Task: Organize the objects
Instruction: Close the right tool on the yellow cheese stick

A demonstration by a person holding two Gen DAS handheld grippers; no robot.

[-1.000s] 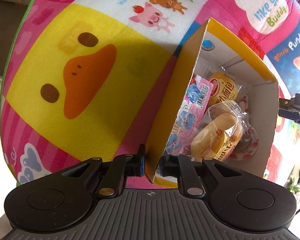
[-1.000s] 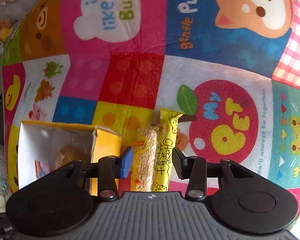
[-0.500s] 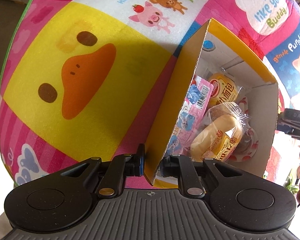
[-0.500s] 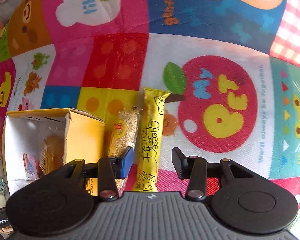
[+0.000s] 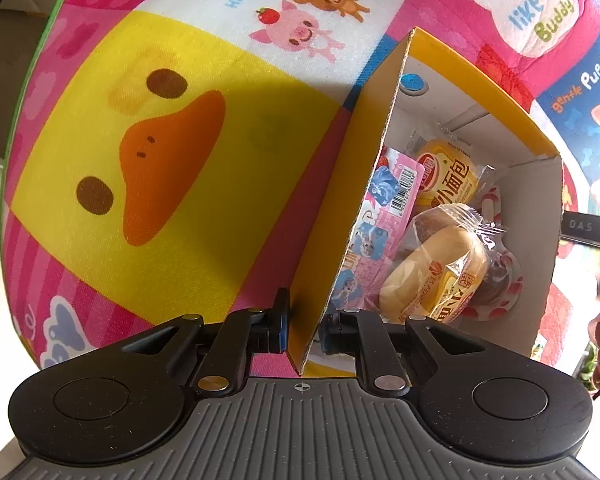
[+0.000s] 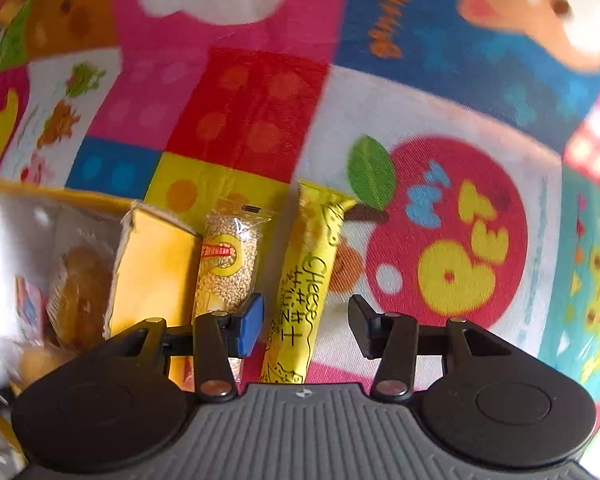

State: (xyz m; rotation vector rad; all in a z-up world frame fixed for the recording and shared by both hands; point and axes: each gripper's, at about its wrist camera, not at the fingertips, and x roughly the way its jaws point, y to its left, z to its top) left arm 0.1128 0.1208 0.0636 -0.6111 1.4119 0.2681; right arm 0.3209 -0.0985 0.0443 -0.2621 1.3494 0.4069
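On a bright cartoon-printed play mat (image 5: 148, 168), the left claw (image 5: 304, 330) is pinched onto the near wall of an open yellow cardboard box (image 5: 340, 216), 1 finger outside and 1 inside, pressing the thin card between them. Inside the box lie several wrapped snacks: a pink packet (image 5: 384, 208) leaning against the pinched wall, a yellow-labelled bun packet (image 5: 448, 178) farther back, and a clear-wrapped bun (image 5: 436, 276) nearest the claw.

Just beside the box's right-hand outer wall (image 6: 152, 276), in the right wrist view, 2 more snacks lie on the mat: a clear-wrapped sesame bar (image 6: 226, 264) and a yellow "Cheese" stick (image 6: 306, 284), side by side, lengthwise toward the camera. The right claw (image 6: 306, 324) points down over them with its jaws spread, having just been opening wider. The cheese stick lies between the fingers without either pad touching it; the blue-padded finger (image 6: 250, 322) sits over the near end of the sesame bar. This view is blurred.
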